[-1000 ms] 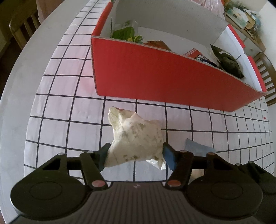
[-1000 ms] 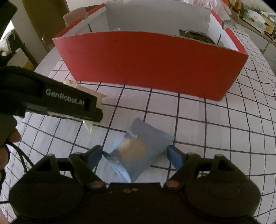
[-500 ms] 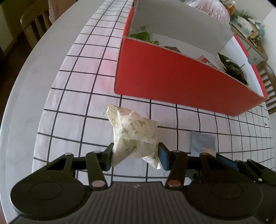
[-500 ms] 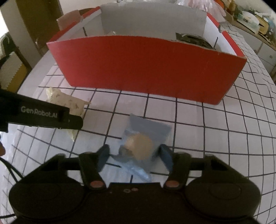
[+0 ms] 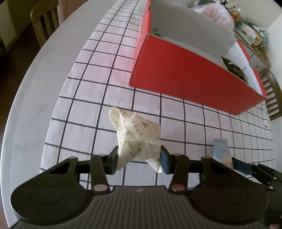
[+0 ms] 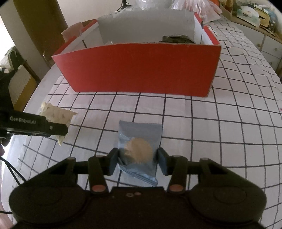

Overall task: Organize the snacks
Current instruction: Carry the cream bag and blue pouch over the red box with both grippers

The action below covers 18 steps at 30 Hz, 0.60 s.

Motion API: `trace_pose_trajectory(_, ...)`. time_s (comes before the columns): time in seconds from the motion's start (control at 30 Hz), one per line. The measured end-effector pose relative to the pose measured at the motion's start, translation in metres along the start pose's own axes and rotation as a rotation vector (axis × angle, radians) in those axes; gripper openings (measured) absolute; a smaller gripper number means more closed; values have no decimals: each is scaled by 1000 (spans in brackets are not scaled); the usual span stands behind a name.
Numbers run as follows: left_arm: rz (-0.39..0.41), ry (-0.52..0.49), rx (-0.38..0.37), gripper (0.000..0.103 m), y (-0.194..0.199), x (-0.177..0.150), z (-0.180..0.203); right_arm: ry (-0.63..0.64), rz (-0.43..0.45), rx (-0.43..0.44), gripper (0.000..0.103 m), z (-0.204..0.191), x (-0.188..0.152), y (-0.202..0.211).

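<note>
A white printed snack packet (image 5: pixel 137 133) sits between the pads of my left gripper (image 5: pixel 139 161). The jaws are closing and both pads press its crumpled near end. In the right wrist view a blue cookie packet (image 6: pixel 139 137) lies on the checked cloth, and my right gripper (image 6: pixel 137 160) is closing on it with the pads against its sides. The same blue packet (image 5: pixel 221 151) shows at the lower right of the left view. The white packet (image 6: pixel 56 114) appears at the left of the right view, behind a left finger (image 6: pixel 52 127). A red cardboard box (image 6: pixel 141 70) stands open beyond both packets.
Inside the red box (image 5: pixel 190 77) lies a dark green packet (image 5: pixel 234 67). A pink plastic bag (image 5: pixel 215 14) sits behind the box. Wooden chairs (image 5: pixel 44 21) stand around the round table, whose edge (image 5: pixel 26 88) curves close on the left. A cluttered sideboard (image 6: pixel 255 15) lines the far right.
Both grippers' jaws have narrowed onto their packets. The left gripper has shifted left with the white packet, so the box sits further right. The blue packet now lies straight between the right pads.
</note>
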<state>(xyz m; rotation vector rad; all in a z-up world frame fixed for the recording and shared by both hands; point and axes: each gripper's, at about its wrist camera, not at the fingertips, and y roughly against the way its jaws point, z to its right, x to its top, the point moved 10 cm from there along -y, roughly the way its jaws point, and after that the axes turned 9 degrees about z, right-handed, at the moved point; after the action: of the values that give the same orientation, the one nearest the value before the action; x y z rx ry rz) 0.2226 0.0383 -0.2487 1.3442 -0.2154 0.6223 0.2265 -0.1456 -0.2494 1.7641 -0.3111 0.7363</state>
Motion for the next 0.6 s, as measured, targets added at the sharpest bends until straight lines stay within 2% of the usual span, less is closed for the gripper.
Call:
trace_pose_trajectory(0.33, 62, -42, -21, 45, 33, 2, 11, 24, 39, 14, 46, 4, 9, 34)
trace_pose_trajectory(0.6, 153, -114, -44, 45, 71, 27, 36, 56, 104, 24, 46, 2, 39, 64)
